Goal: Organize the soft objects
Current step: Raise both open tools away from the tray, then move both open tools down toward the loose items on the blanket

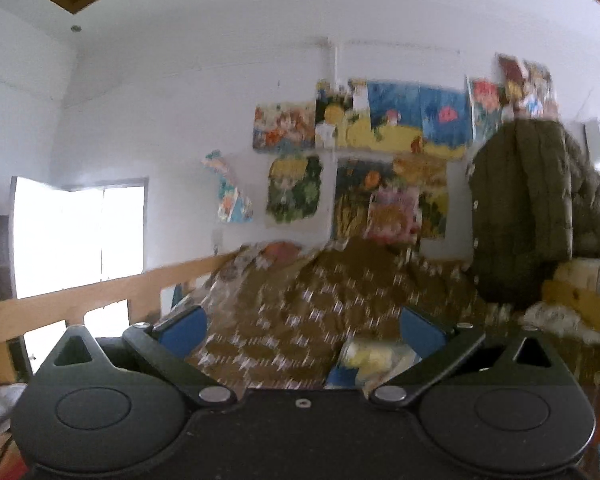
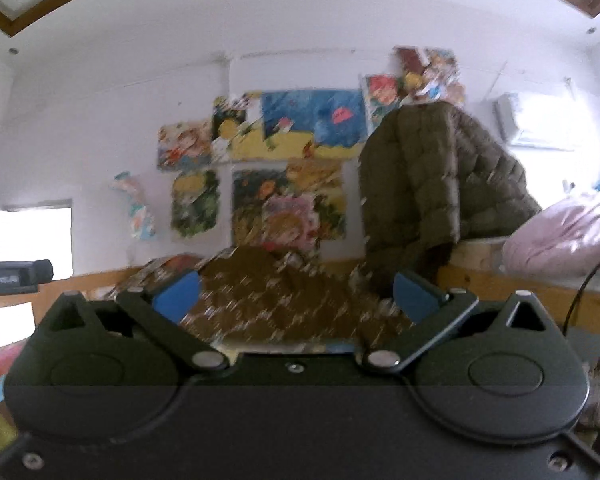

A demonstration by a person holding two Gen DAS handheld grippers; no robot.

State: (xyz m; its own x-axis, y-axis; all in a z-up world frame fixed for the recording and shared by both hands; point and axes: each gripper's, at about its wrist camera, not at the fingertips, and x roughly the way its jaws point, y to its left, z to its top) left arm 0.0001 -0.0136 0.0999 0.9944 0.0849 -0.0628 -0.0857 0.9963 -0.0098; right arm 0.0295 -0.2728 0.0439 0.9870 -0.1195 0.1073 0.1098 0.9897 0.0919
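Observation:
A brown patterned blanket point(image 1: 320, 300) lies heaped on the bed ahead, blurred by motion. It shows again as the blanket point(image 2: 284, 300) in the right wrist view. My left gripper point(image 1: 302, 330) stands wide open, its blue pads point(image 1: 182, 330) apart with nothing pressed between them. My right gripper point(image 2: 296, 294) is also wide open in front of the blanket, its blue pads point(image 2: 414, 292) bare. An olive quilted jacket point(image 1: 536, 208) hangs at the right, the same jacket point(image 2: 432, 184) in the other view. A small yellow soft thing point(image 1: 374, 358) lies low by the left gripper's right finger.
A wooden bed rail point(image 1: 100, 300) runs along the left. Colourful drawings point(image 1: 380, 120) cover the white wall behind. A pink bundle of bedding point(image 2: 564, 240) sits on a wooden ledge at the right. A bright window point(image 1: 80, 232) is at the left.

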